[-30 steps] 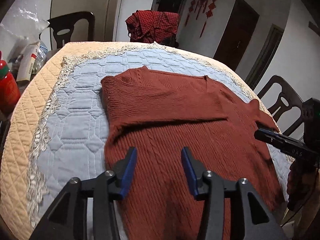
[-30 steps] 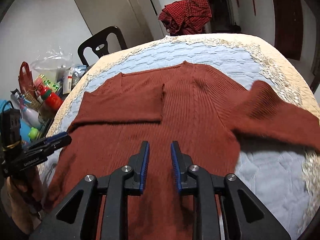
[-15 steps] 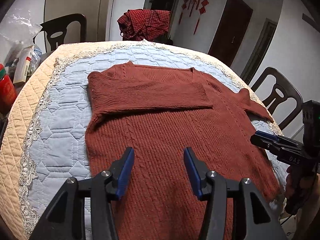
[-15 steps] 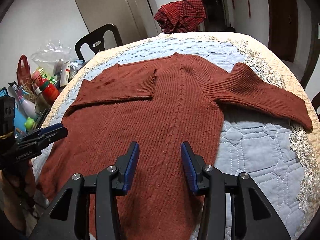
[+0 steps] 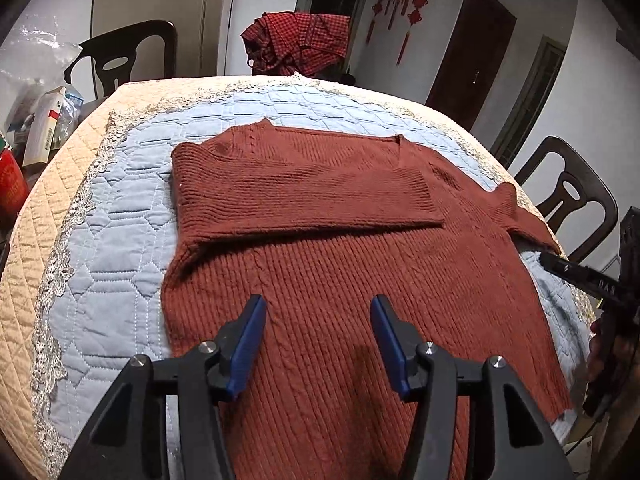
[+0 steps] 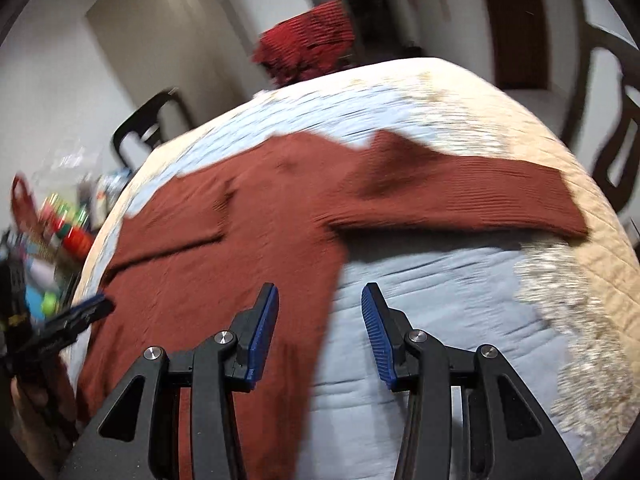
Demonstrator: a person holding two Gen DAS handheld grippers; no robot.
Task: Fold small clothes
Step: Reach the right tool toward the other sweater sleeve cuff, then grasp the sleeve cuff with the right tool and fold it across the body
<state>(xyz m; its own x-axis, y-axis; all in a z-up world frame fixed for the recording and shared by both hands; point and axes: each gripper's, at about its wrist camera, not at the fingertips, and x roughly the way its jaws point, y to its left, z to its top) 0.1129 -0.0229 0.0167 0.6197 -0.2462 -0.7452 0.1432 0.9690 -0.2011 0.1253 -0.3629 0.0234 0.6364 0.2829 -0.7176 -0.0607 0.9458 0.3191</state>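
A rust-red knit sweater (image 5: 320, 248) lies flat on the quilted table cover, with one sleeve (image 5: 304, 196) folded across its chest. The other sleeve (image 6: 460, 200) stretches out sideways toward the table's right edge. My left gripper (image 5: 318, 300) hovers over the sweater's lower body, its jaws opening with nothing between them. My right gripper (image 6: 320, 288) stands open above the sweater's right side edge, half over the blue quilt, and holds nothing. Each gripper shows in the other's view, the right gripper (image 5: 576, 276) at the right edge and the left gripper (image 6: 76, 312) at the left. The right wrist view is blurred.
The table carries a blue quilted cover (image 5: 120, 280) with a lace trim and a beige border (image 5: 36, 220). Dark chairs (image 5: 568, 196) stand around it; one at the back holds a red checked cloth (image 5: 300, 40). Bottles and packets (image 5: 40, 128) crowd the left side.
The right gripper has swung to the right, from over the sweater's middle to its side edge, and its jaws have widened. The left gripper has barely shifted; its jaws stand a little wider.
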